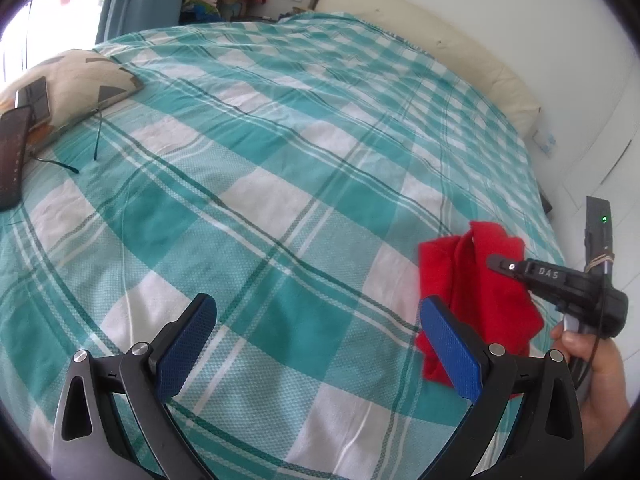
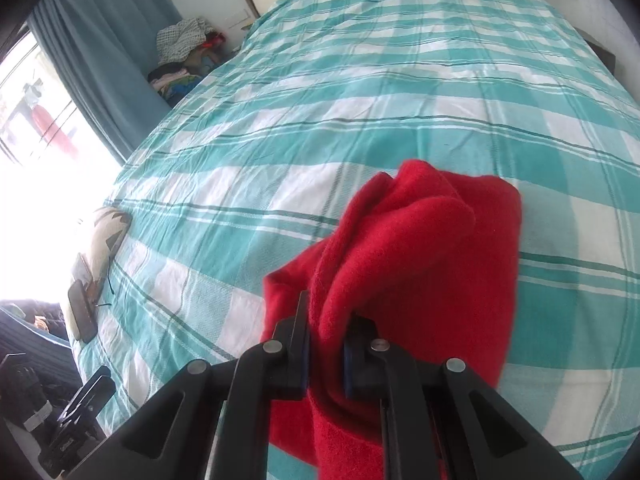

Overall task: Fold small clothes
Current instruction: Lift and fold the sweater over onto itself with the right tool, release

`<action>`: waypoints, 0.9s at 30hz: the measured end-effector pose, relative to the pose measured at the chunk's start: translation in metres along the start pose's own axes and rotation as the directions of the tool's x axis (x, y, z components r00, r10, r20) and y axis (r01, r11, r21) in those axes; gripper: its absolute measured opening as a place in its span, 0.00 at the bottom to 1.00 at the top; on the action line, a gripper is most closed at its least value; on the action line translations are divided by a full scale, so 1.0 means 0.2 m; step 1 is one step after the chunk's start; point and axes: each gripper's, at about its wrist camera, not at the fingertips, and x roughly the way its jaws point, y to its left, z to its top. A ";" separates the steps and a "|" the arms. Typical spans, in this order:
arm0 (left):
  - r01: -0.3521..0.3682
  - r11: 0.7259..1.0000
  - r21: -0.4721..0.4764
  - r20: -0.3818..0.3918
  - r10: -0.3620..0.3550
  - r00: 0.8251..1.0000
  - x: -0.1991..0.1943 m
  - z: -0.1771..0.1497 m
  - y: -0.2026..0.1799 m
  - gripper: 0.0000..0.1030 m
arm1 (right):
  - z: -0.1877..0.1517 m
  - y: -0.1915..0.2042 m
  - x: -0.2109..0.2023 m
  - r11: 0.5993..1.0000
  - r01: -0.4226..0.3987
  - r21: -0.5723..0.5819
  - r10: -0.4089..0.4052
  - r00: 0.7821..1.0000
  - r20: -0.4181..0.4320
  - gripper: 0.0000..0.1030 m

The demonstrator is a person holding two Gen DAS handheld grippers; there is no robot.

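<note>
Right tongs (image 2: 325,344) clamped tight on a bunched fold of the fuzzy red fleece garment (image 2: 420,264), pads buried in the fabric. Left tongs (image 1: 316,344) spread wide, nothing between the blue pads (image 1: 450,348), hanging over bare sheet just beside the cloth. Garment bunched at the near right side of the bed with the teal-and-white checked sheet (image 2: 360,92), partly lifted. Looks like the pick-up-and-place stage, no folding yet. Next move probably needs a second corner grabbed and the thing spread flat. Too crumpled to call a long axis; bulk trails away from the grip toward the headboard.
</note>
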 end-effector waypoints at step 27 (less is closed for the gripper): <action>0.005 1.000 0.027 -0.018 -0.004 1.000 -0.01 0.00 0.01 0.99 | -0.58 0.19 -0.05 0.901 -0.215 -0.378 0.196 0.977 -0.088 0.36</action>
